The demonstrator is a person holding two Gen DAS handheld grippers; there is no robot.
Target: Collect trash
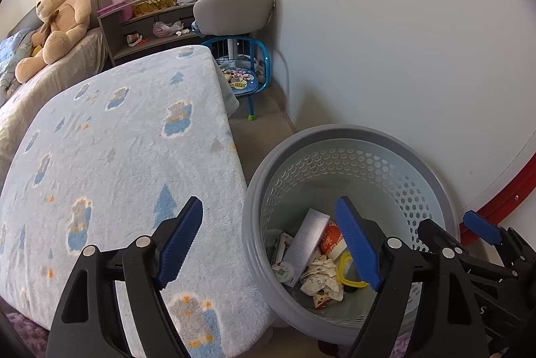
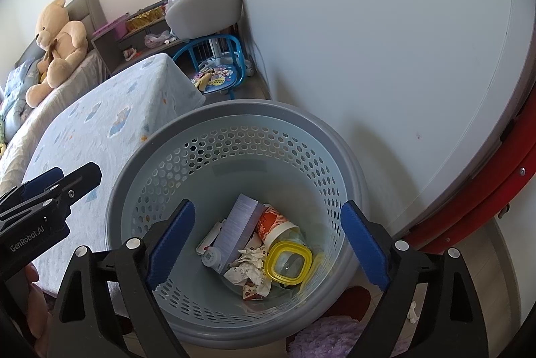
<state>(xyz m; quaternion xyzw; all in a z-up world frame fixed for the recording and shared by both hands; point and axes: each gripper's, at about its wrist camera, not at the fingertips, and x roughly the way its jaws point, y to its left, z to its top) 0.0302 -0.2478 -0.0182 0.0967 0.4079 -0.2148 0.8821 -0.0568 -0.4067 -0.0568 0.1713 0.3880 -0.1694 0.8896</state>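
A grey perforated basket [image 1: 351,137] [image 2: 234,110] stands on the floor between the bed and a white wall. In it lie a crumpled paper [image 2: 249,264], a yellow-rimmed container [image 2: 288,262], an orange paper cup [image 2: 276,222] and a pale carton [image 2: 239,227]. My left gripper [image 1: 269,207] is open and empty, one finger over the blanket and the other over the basket. My right gripper [image 2: 269,207] hangs open over the basket's mouth with nothing between its pads. Each gripper shows in the other's view: the right one [image 1: 479,224] and the left one [image 2: 67,180].
The bed with a pale blue patterned blanket [image 1: 117,140] presses against the basket's left side. A teddy bear [image 1: 57,13] sits at its head. A blue child's chair [image 1: 244,73] stands beyond. A small crumpled tissue [image 2: 412,314] lies on the floor by a purple rug [image 2: 335,334].
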